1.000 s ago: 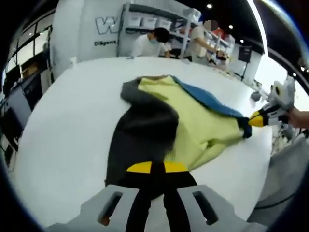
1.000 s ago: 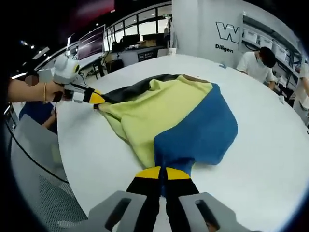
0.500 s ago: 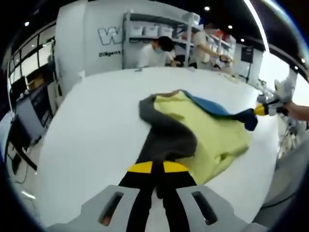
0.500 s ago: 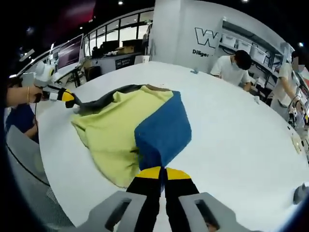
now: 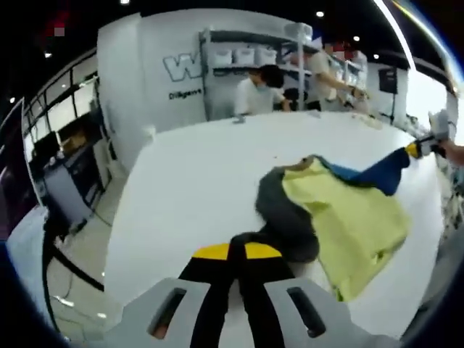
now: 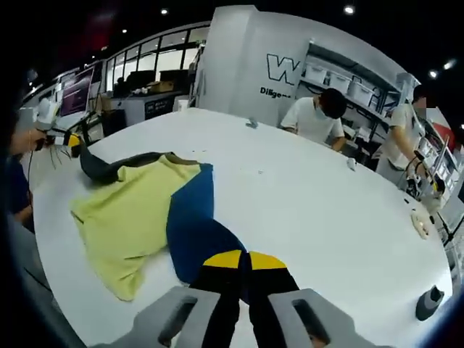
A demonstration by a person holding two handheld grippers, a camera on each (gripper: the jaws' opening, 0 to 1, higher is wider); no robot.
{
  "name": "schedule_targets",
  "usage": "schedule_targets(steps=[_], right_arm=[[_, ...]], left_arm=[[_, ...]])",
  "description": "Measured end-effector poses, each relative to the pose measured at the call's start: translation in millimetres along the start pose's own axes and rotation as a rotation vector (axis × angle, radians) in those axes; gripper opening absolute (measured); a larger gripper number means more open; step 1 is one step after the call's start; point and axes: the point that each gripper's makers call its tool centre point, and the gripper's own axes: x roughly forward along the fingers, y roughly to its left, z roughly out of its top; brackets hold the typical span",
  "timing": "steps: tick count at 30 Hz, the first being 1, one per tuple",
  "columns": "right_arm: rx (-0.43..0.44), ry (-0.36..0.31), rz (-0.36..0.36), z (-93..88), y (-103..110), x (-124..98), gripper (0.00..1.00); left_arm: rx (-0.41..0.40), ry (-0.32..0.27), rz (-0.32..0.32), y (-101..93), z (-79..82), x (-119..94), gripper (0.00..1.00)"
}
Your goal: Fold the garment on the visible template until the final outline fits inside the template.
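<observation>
Left gripper [image 5: 237, 254]: black jaws with yellow tips, drawn tight together on the dark grey sleeve [image 5: 286, 221] of the garment [image 5: 348, 217]. In the right gripper view it appears at far left [image 6: 72, 139], held by a hand [image 6: 22, 141], the grey sleeve [image 6: 109, 168] trailing from its tips and lifted off the surface.

Right gripper [image 6: 237, 259]: same black and yellow make, jaws pressed closed with no gap, pinching the blue sleeve [image 6: 194, 228]. In the left gripper view it sits at far right [image 5: 424, 147], the blue sleeve [image 5: 377, 172] drawn up taut from the garment to its yellow tip.

Garment: sweatshirt with a pale yellow body [image 6: 127, 217], one blue sleeve, one dark grey sleeve. The body lies flat and somewhat creased on the white table [image 6: 319, 210], toward the edge nearest the grippers. Both sleeves are stretched outward in opposite directions, each gripped at its end. A brownish collar edge shows at the top of the yellow body in both views.

Table: large, white, rounded edge. No template outline can be made out on its surface. A small dark object [image 6: 429, 303] stands near its right edge in the right gripper view; a small pale item [image 6: 419, 225] lies farther along.

Surroundings: two people [image 6: 317, 116] in white shirts at the far side of the table; shelving with bins [image 5: 246, 54] behind; a white wall with partial lettering [image 6: 279, 72]; monitors [image 6: 76, 90] on desks beyond.
</observation>
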Motion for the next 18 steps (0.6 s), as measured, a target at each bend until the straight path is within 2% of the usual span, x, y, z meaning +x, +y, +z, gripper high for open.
schedule_targets(steps=[2,5,10,18], right_arm=[[0.001,0.02,0.013,-11.8,7.7,-6.0,0.0],[0.007,0.03,0.02,-17.5,13.4,-9.1,0.0],[0.001,0.051,0.036,-29.5,25.5,-13.7,0.0],[0.011,0.063,0.055,-41.4,36.4,-20.6,0.0]], left_arm=[[-0.01,0.014,-0.023,-8.1,-13.8,-0.6,0.01],[-0.031,0.009,-0.036,-13.4,-16.6,-4.2,0.01],[-0.043,0.063,-0.063,-30.6,-46.5,-7.8,0.01],[-0.033,0.085,-0.1,-44.2,-60.9,-19.1,0.01]])
